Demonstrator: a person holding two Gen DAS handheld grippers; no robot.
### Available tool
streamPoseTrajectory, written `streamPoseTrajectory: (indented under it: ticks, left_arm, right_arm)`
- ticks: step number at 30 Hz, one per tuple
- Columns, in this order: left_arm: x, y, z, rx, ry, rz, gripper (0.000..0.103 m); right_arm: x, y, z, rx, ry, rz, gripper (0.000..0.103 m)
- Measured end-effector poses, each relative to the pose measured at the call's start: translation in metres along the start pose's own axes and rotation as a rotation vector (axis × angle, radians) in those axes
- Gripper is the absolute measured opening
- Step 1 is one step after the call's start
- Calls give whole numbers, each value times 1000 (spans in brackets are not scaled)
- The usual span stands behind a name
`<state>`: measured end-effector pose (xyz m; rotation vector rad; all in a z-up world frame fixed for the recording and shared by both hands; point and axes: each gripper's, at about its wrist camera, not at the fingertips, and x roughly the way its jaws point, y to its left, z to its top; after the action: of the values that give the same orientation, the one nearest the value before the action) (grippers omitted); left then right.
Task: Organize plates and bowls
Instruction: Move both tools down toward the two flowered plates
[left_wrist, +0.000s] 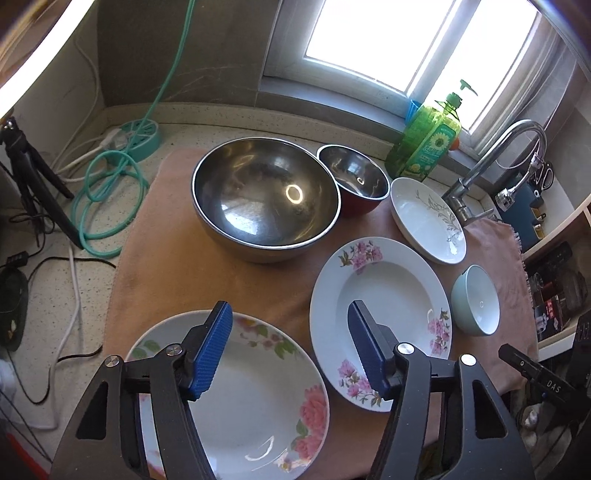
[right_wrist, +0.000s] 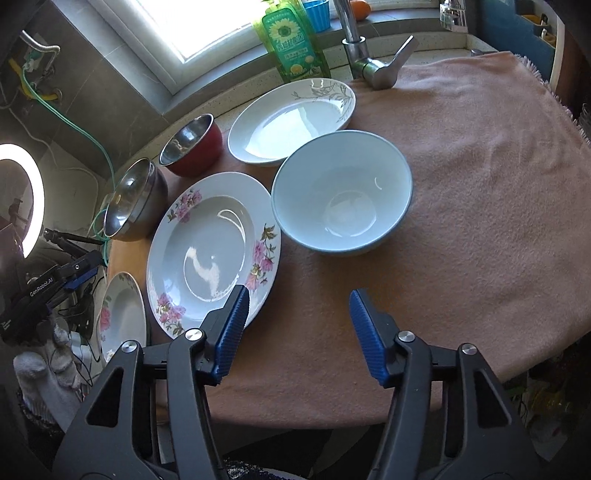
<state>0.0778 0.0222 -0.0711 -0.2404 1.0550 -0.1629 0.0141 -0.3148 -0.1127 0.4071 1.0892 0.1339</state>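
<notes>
On the pink towel (left_wrist: 162, 258) that covers the counter, nothing is stacked yet, so the sorting looks to be at its very start. Farthest left, nearest the person, lies a plate with big pink roses (left_wrist: 258, 398), and the left gripper (left_wrist: 290, 350) hangs just above its far edge with its blue pads spread wide and nothing between them. Behind it stands the large steel bowl (left_wrist: 266, 199), with a small red bowl (left_wrist: 354, 177) just beside it on the right. Next comes the wide plate with pink blossoms (right_wrist: 214, 247), then the white dish with a grey leaf pattern (right_wrist: 291, 122) near the tap (right_wrist: 369, 55), and the pale blue bowl (right_wrist: 341, 192) close against both. The right gripper (right_wrist: 297, 336) hovers over bare towel in front of the blue bowl, fingers fully apart and empty. A likely next move is for the left gripper to drop, pinch the rose plate's rim and lift it onto the blossom plate; the glazed rim may slip, so the grip needs to be square and firm.
</notes>
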Motion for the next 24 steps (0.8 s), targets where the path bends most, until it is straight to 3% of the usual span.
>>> streamPoseTrajectory:
  ticks: [5, 8, 11, 24]
  left_arm:
    - [22, -6, 4, 22, 68, -56, 41]
    - [35, -9, 7, 30, 102, -73, 39]
    - [47, -10, 10, 28, 134, -98, 28]
    - [78, -7, 22, 5, 199, -131, 23]
  right_arm:
    - [19, -3, -8, 58, 58, 61, 46]
    - [28, -4, -9, 74, 77, 78, 41]
    - [35, -5, -8, 101, 90, 87, 40]
    - [59, -15, 0, 171, 129, 140, 31]
